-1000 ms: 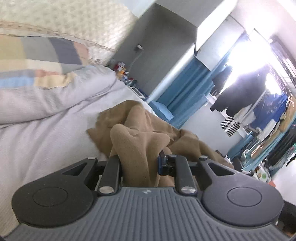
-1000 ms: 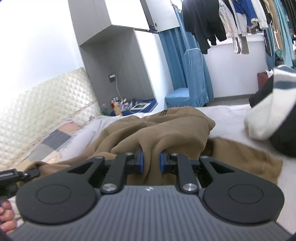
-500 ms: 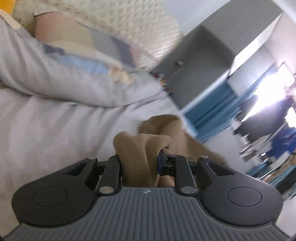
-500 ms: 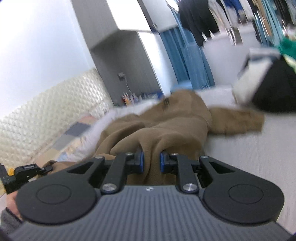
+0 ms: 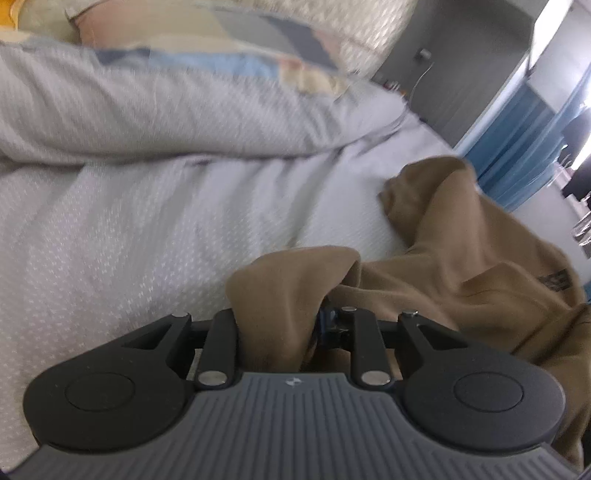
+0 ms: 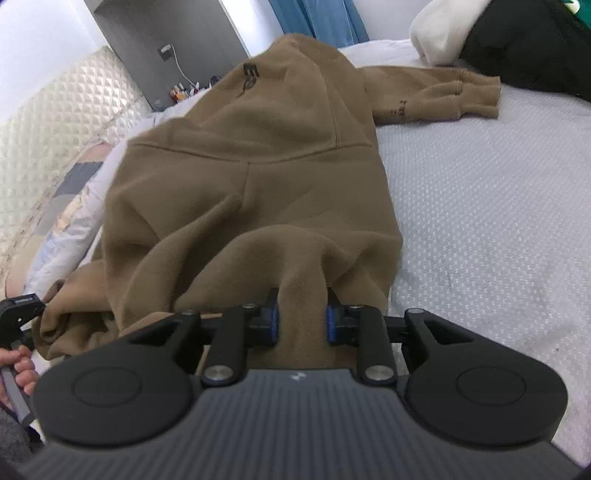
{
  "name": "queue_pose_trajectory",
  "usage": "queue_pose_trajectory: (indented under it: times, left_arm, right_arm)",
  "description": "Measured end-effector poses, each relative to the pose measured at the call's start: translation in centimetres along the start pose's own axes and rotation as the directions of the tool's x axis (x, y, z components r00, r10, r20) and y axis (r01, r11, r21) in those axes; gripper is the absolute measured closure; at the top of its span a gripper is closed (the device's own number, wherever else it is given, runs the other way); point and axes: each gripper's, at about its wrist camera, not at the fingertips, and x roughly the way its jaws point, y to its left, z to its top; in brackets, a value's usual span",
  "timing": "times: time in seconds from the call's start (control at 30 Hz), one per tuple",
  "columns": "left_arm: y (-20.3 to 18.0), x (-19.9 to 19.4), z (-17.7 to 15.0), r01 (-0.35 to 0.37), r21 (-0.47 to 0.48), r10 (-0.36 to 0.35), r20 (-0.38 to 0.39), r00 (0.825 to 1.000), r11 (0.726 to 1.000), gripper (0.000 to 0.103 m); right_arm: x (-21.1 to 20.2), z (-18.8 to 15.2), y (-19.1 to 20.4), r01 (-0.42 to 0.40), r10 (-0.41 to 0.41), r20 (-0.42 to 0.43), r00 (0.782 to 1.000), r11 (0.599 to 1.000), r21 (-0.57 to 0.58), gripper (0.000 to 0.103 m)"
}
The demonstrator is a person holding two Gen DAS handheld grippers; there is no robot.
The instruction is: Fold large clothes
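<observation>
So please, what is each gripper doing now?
Left gripper: jaws just opening, brown hoodie fabric between them.
Right gripper: the same, hoodie hem between its pads.

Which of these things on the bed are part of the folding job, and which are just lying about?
Part of the job:
- brown hoodie
- left tongs, fabric between them
- right tongs, fabric between them

Just lying about:
- patchwork pillow
- black and white clothes
- blue curtain

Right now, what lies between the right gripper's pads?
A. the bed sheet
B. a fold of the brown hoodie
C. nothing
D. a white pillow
B: a bunched fold of the hoodie runs between the right gripper's blue pads.
</observation>
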Motion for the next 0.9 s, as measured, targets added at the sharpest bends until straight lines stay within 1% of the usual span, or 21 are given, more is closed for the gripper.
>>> queue_pose_trajectory:
  times: [0.07, 0.17, 0.23, 0.3, 0.4, 0.43, 0.47, 0.5, 0.53, 0.57, 0.6, 0.63, 0.67, 0.73, 0.9]
  left_arm:
    - [0.1, 0.6, 0.0, 0.003, -0.009, -0.003, 0.004, 1.0, 1.0, 0.076]
    - [0.2, 0.2, 0.0, 0.015, -0.012, -0.015, 0.01, 1.0, 1.0, 0.076]
    - [0.3, -0.4, -0.1, 0.033, -0.013, -0.033, 0.015, 0.999, 0.999, 0.073]
    - [0.6, -1.3, -0.2, 0.063, -0.033, -0.063, 0.008, 0.998, 0.997, 0.066]
    - [0.9, -3.4, -0.7, 0.117, -0.056, -0.116, 0.01, 0.993, 0.992, 0.061]
    - [0.8, -4.2, -1.0, 0.131, -0.058, -0.13, 0.014, 0.991, 0.99, 0.06]
    - [0.6, -5.0, -1.2, 0.145, -0.05, -0.144, 0.016, 0.989, 0.988, 0.057]
    - [0.4, -5.7, -1.5, 0.159, -0.036, -0.159, 0.017, 0.987, 0.987, 0.053]
    - [-0.1, -6.6, -1.8, 0.172, -0.018, -0.172, 0.016, 0.985, 0.985, 0.051]
    - [-0.5, -7.3, -2.1, 0.178, 0.001, -0.178, 0.012, 0.984, 0.984, 0.046]
    - [-1.0, -7.9, -2.3, 0.182, 0.022, -0.182, 0.01, 0.983, 0.983, 0.045]
    - [-1.5, -8.6, -2.6, 0.185, 0.049, -0.186, 0.011, 0.982, 0.981, 0.044]
    - [-1.8, -9.2, -2.8, 0.189, 0.07, -0.19, 0.01, 0.982, 0.979, 0.043]
    - [-2.2, -10.1, -3.3, 0.201, 0.092, -0.201, -0.006, 0.979, 0.975, 0.042]
    - [-1.5, -11.1, -4.0, 0.237, 0.094, -0.232, -0.068, 0.97, 0.967, 0.041]
  right_arm:
    - [0.2, -0.7, -0.5, -0.007, 0.007, -0.006, 1.0, 1.0, 0.013, 0.075]
    - [-0.1, -1.0, -0.5, -0.015, 0.015, 0.001, 1.0, 1.0, 0.018, 0.073]
    - [0.1, -0.9, -0.3, -0.011, 0.01, 0.004, 1.0, 1.0, 0.011, 0.073]
    - [-0.6, -1.3, -0.1, -0.009, 0.009, 0.007, 1.0, 1.0, 0.011, 0.073]
    - [-1.5, -1.6, -0.1, -0.007, 0.007, 0.013, 1.0, 1.0, 0.007, 0.07]
    - [-1.9, -1.8, -0.1, -0.008, 0.008, 0.016, 1.0, 1.0, 0.005, 0.068]
    - [-2.2, -1.9, -0.2, -0.01, 0.01, 0.019, 1.0, 1.0, 0.005, 0.063]
    - [-2.5, -1.9, -0.3, -0.013, 0.013, 0.023, 1.0, 1.0, 0.009, 0.054]
    - [-2.8, -2.0, -0.4, -0.02, 0.019, 0.027, 0.999, 1.0, 0.018, 0.049]
    - [-3.3, -2.1, -0.6, -0.032, 0.032, 0.033, 0.999, 0.999, 0.025, 0.04]
    - [-3.7, -2.2, -0.6, -0.042, 0.041, 0.039, 0.998, 0.999, 0.029, 0.033]
    - [-4.1, -2.4, -0.7, -0.051, 0.049, 0.048, 0.998, 0.998, 0.03, 0.03]
    - [-4.5, -2.5, -0.8, -0.056, 0.055, 0.057, 0.997, 0.998, 0.031, 0.023]
    - [-5.1, -2.7, -0.9, -0.066, 0.064, 0.067, 0.996, 0.997, 0.037, 0.023]
    - [-5.8, -2.8, -1.8, -0.093, 0.087, 0.071, 0.994, 0.992, 0.084, 0.023]
